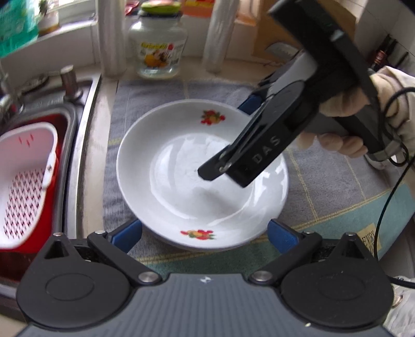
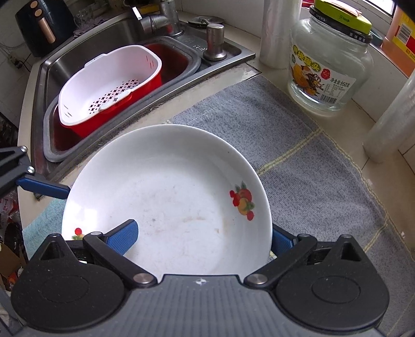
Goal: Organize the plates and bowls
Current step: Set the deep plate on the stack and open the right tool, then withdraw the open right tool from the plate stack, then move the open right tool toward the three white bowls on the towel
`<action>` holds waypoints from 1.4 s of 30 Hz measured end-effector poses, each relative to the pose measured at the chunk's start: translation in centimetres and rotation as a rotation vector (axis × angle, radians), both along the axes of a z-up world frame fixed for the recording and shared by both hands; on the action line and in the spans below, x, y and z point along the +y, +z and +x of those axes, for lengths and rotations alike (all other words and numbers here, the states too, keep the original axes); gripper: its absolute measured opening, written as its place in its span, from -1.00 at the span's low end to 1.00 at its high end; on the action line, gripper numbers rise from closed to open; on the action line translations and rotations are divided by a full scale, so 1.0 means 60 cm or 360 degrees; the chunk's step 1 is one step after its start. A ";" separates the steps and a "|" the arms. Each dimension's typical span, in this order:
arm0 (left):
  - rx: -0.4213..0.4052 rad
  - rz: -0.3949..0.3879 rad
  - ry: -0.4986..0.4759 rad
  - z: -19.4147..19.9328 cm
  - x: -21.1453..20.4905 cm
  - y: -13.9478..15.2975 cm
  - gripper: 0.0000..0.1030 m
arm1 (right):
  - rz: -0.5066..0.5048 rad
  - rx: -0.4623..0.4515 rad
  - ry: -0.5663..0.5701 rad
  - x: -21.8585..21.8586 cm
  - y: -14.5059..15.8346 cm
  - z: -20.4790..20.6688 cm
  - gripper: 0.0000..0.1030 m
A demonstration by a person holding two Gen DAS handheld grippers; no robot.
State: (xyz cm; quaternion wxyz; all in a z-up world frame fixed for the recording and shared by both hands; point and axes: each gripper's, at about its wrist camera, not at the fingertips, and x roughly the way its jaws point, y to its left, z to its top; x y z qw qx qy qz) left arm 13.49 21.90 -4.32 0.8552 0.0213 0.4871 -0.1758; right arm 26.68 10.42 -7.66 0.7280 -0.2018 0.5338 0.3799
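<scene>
A white deep plate point(image 1: 181, 166) with fruit prints lies on a grey cloth point(image 1: 145, 96); it also shows in the right wrist view point(image 2: 166, 197). My left gripper point(image 1: 205, 232) is open, its blue fingers point(image 1: 127, 234) on either side of the plate's near rim. My right gripper point(image 2: 205, 237) is open too: its left finger point(image 2: 122, 237) lies over the plate's inside, its right finger point(image 2: 281, 242) outside and below the rim. In the left wrist view the right gripper point(image 1: 275, 134) reaches over the plate from the right.
A steel sink point(image 2: 85, 46) on the left holds a red tub with a white colander point(image 2: 109, 80). A glass jar point(image 2: 329, 64) with a green lid and plastic wrap rolls point(image 2: 389, 124) stand behind the cloth. A tap point(image 2: 160, 18) stands at the sink's back.
</scene>
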 end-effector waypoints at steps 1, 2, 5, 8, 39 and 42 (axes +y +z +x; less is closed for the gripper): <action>-0.0048 0.0015 -0.0013 -0.004 -0.002 0.005 0.98 | 0.0002 -0.0009 0.0003 -0.001 0.004 -0.002 1.00; -0.0110 0.0032 -0.0025 -0.009 -0.003 0.010 0.98 | 0.0019 -0.0029 0.0009 -0.004 0.011 -0.004 1.00; -0.0292 0.0099 -0.0026 -0.025 -0.006 0.019 0.98 | 0.0084 -0.0120 0.0009 -0.015 0.039 -0.014 1.00; -0.0424 0.0089 -0.0015 -0.036 -0.004 0.023 0.98 | 0.0129 -0.0207 -0.0020 -0.025 0.053 -0.027 1.00; -0.0551 0.0110 0.0276 -0.033 -0.038 0.032 0.99 | 0.0081 -0.0633 -0.0776 -0.184 0.086 -0.230 1.00; -0.0549 0.0106 0.0204 -0.030 -0.084 0.028 0.99 | 0.0054 -0.0648 -0.0844 -0.230 0.085 -0.244 1.00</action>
